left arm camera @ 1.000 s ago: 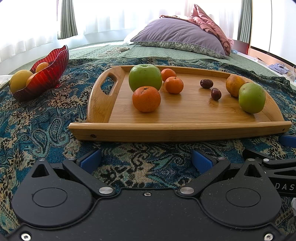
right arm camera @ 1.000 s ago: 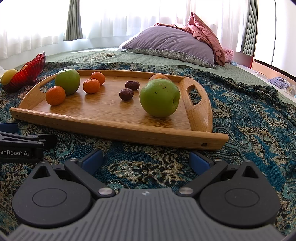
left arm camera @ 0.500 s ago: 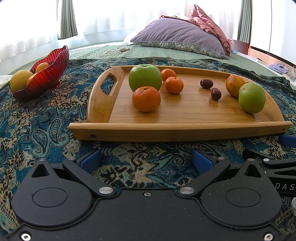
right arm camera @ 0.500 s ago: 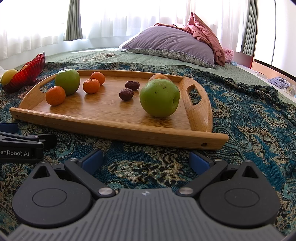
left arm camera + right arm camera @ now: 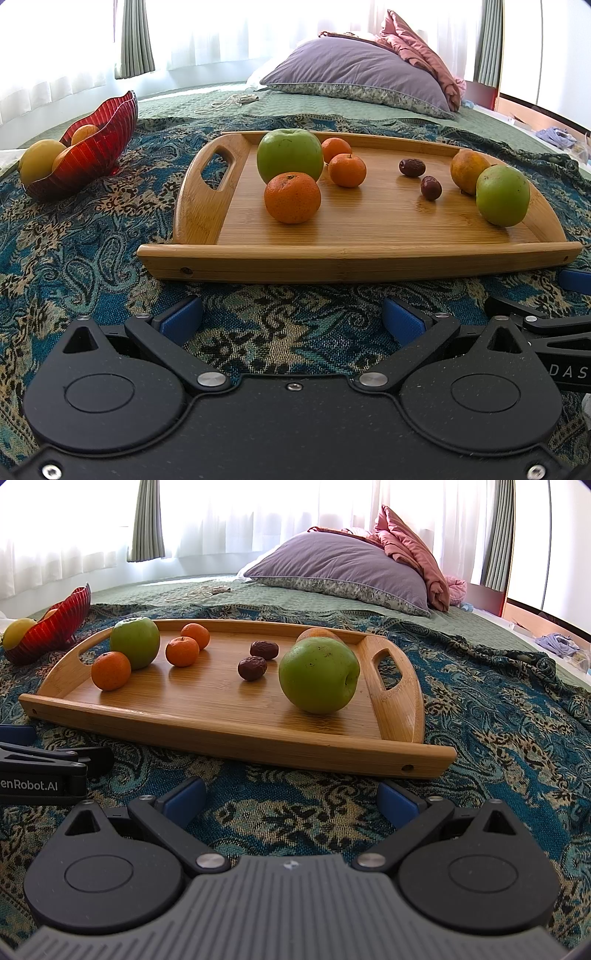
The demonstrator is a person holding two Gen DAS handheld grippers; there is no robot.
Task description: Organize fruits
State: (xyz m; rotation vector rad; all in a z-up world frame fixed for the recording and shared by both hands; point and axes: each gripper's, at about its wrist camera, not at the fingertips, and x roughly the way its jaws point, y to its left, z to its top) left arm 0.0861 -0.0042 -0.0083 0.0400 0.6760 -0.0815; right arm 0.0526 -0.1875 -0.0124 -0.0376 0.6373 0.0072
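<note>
1. Here, the left hand-held gripper point(image 5: 291, 317) rests low over the paisley throw point(image 5: 92, 236) on the bed, its blue-padded fingers spread apart with nothing between them.
2. The right hand-held gripper point(image 5: 291, 797) sits likewise just short of the bamboo tray point(image 5: 236, 734), fingers apart and empty.
3. In the right wrist view, the left unit's side arm carries white lettering reading "enRobot.AI" point(image 5: 29, 785), its start cut off; in the left wrist view the right unit shows "DAS" point(image 5: 569, 371) at the frame edge.
4. On the tray stand a green apple point(image 5: 290, 155) near the left handle, a mandarin point(image 5: 292, 197) in front of and touching it, and two smaller mandarins point(image 5: 347, 170) just beside it.
5. Two dried red dates point(image 5: 430, 187) lie mid-tray, apart from each other.
6. Near the right handle a second green apple point(image 5: 318, 675) stands before an orange point(image 5: 467, 170).
7. A red ribbed glass bowl point(image 5: 96, 146) off the tray's left holds yellow-orange fruit.
8. A purple pillow point(image 5: 340, 568) lies behind.
</note>
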